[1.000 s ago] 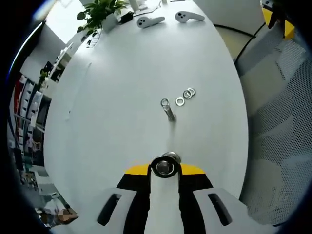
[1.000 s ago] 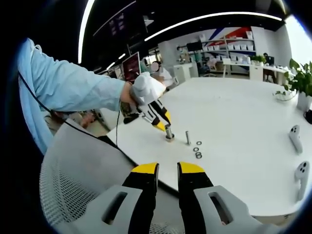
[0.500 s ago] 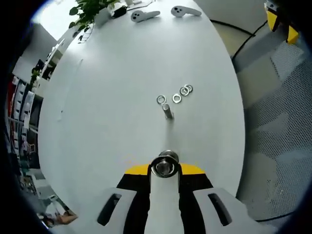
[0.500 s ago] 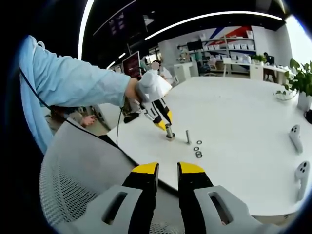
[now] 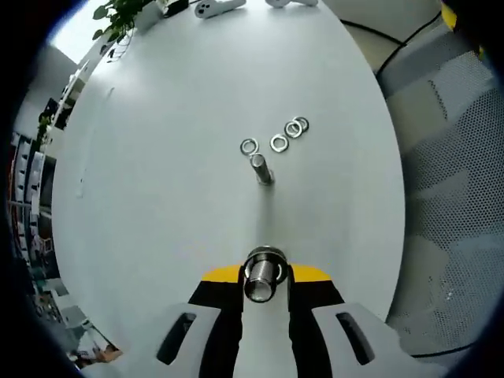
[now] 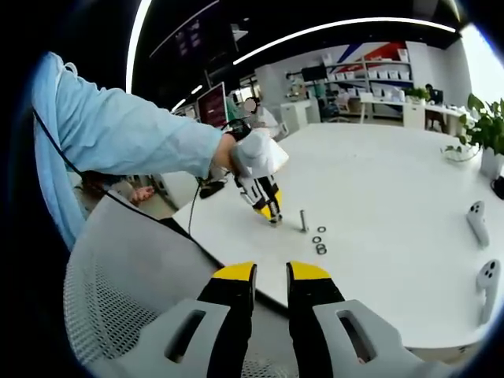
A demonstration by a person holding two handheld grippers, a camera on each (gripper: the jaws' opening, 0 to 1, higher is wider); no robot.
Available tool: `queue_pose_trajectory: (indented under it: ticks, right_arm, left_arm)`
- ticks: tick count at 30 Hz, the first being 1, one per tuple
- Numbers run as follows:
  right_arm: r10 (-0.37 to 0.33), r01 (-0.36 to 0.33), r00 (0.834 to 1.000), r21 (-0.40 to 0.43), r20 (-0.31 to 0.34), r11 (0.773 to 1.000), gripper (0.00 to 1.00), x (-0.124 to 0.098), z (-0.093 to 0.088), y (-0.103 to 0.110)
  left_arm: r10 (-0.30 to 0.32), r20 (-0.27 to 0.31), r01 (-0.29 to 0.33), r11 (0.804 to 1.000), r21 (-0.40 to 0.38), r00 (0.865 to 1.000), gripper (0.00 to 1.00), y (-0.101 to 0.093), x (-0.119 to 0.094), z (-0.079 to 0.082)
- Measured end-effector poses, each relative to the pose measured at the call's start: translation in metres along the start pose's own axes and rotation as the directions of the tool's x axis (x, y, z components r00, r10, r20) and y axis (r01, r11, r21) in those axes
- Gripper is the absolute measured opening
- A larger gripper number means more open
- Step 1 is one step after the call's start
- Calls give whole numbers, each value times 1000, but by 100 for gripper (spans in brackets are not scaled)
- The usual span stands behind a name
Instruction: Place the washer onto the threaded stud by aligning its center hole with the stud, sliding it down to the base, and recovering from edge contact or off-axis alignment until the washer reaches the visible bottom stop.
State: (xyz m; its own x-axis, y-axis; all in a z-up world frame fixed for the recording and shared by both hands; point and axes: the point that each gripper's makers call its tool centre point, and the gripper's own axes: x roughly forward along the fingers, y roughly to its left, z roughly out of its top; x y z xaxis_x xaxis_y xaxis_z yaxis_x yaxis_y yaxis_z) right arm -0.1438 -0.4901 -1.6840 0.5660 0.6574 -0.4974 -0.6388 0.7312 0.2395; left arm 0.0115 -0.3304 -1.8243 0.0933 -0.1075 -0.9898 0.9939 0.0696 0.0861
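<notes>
- The task is standing at its start, by my judgement: no washer is sitting on the threaded stud (image 5: 261, 169), which is standing bare and upright on the counter (image 5: 157, 157), ahead of the left gripper (image 5: 266, 277) and well apart from it.
- The left gripper is clamping a short metal cylinder (image 5: 264, 272) between its yellow-tipped jaws; whether this piece belongs to the stud's setup I cannot tell.
- The right gripper (image 6: 270, 276) is hanging back off the counter's edge over a mesh chair (image 6: 134, 291), its jaws nearly together with a narrow gap and holding nothing.
- Still to do: picking a washer, centring its hole over the stud, sliding it down to the base.
- Count: one stud; four washers (image 5: 276, 140) lying loose just beyond the stud, the nearest washer (image 5: 249, 146) just beside its top, two at the far end overlapping.
- Two white controllers (image 6: 479, 252) are lying further along the counter, to the right gripper's right.
</notes>
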Motion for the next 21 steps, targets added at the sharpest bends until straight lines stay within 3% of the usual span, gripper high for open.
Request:
queue_pose_trajectory:
  ticks: [11, 21]
  right_arm:
    - [-1, 1, 1000, 1, -1, 1000, 18, 0, 0, 0]
    - [0, 0, 1000, 0, -1, 1000, 18, 0, 0, 0]
  left_arm:
    - [-23, -14, 23, 1000, 7, 1000, 19, -1, 11, -1]
    - [-48, 0, 48, 998, -37, 999, 20, -3, 11, -3]
